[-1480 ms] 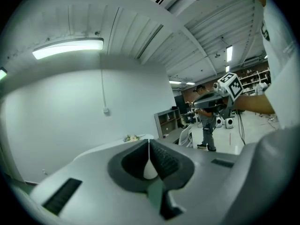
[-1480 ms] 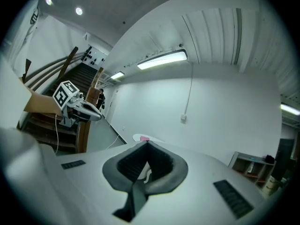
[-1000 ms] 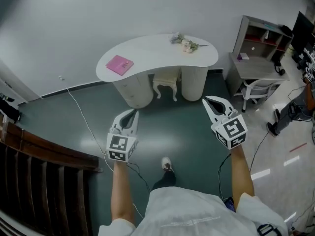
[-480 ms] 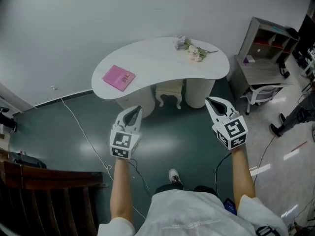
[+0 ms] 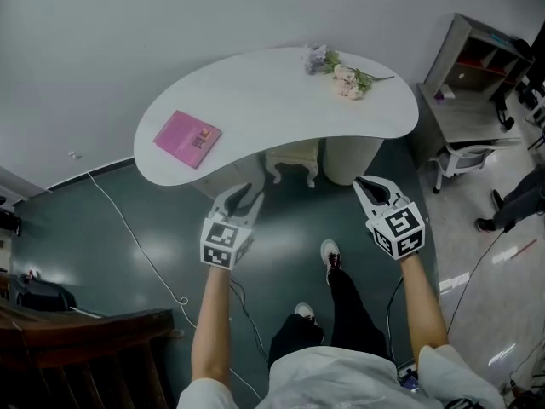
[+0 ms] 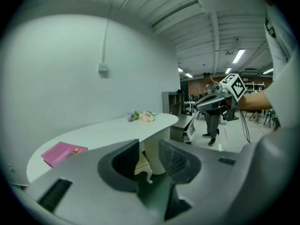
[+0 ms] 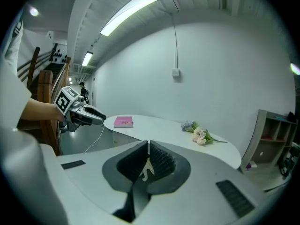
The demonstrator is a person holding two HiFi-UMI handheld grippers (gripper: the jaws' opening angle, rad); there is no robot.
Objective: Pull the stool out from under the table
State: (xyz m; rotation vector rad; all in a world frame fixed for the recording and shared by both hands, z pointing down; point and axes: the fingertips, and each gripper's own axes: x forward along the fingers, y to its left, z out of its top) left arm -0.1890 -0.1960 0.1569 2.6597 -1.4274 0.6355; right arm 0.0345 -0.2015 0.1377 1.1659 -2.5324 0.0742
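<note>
A cream stool [image 5: 294,160] with curved legs stands tucked under the white kidney-shaped table [image 5: 272,100], between its two round pedestals. In the left gripper view the stool [image 6: 142,165] shows through the gap between the jaws. My left gripper [image 5: 248,196] hangs just short of the table's front edge; its jaws are opening and hold nothing. My right gripper [image 5: 364,182] is shut and empty, off the stool's right side near the right pedestal [image 5: 351,158]. A stool leg [image 7: 147,171] shows past its tips.
A pink book [image 5: 187,138] lies on the table's left end and a flower bunch [image 5: 345,75] on its right end. A white cable [image 5: 140,237] trails over the green floor. A grey desk and chair [image 5: 468,135] stand at the right; my feet [image 5: 330,254] are below the grippers.
I have walked closer to the table, which now fills more of the head view. The left jaws have parted from shut. Both grippers are nearer the table's front edge.
</note>
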